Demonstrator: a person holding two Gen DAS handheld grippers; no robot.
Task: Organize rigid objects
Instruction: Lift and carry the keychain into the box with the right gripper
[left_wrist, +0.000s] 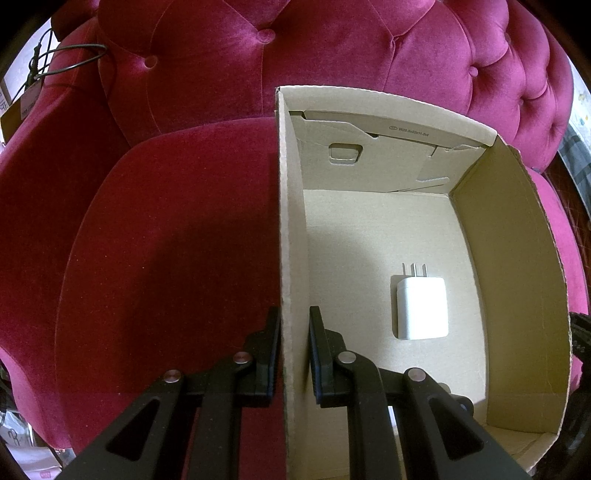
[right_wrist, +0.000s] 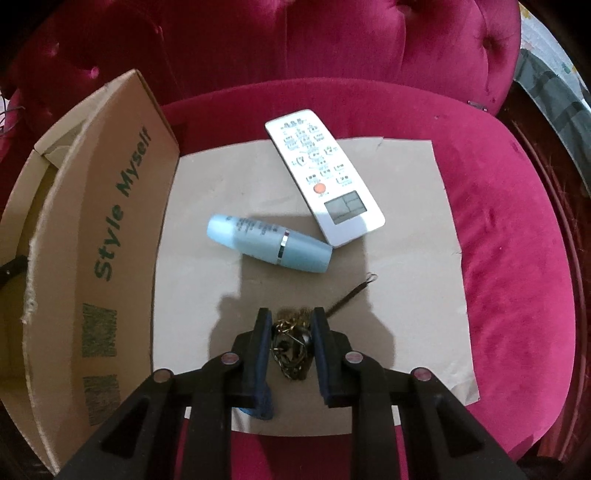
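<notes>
1. Done: white charger (left_wrist: 421, 308) lies inside the cardboard box (left_wrist: 517, 258).
2. Left hand-held gripper (left_wrist: 293, 325) clamps the box wall; right hand-held gripper (right_wrist: 289, 325) grips a tangled chain (right_wrist: 290, 347).
3. Left: blue bottle (right_wrist: 269, 243) at 12 o'clock, remote (right_wrist: 325, 173) at 1.

The left claw (left_wrist: 294, 350) straddles the box (left_wrist: 291, 229) wall, jaws clamped on it — bare red cushion (left_wrist: 166, 240) to its left, open box floor to its right. Ahead and right of it a white charger (left_wrist: 421, 308) lies on that floor; the rest is clear to the far wall.

The right claw (right_wrist: 290, 341) is closed on a dark chain (right_wrist: 291, 347) over a paper sheet (right_wrist: 406, 295). Just ahead lie a blue bottle (right_wrist: 269, 243) and a remote (right_wrist: 323, 173), touching — they block the straight path forward. The box's printed wall stands to its left; open sheet to the right.
</notes>
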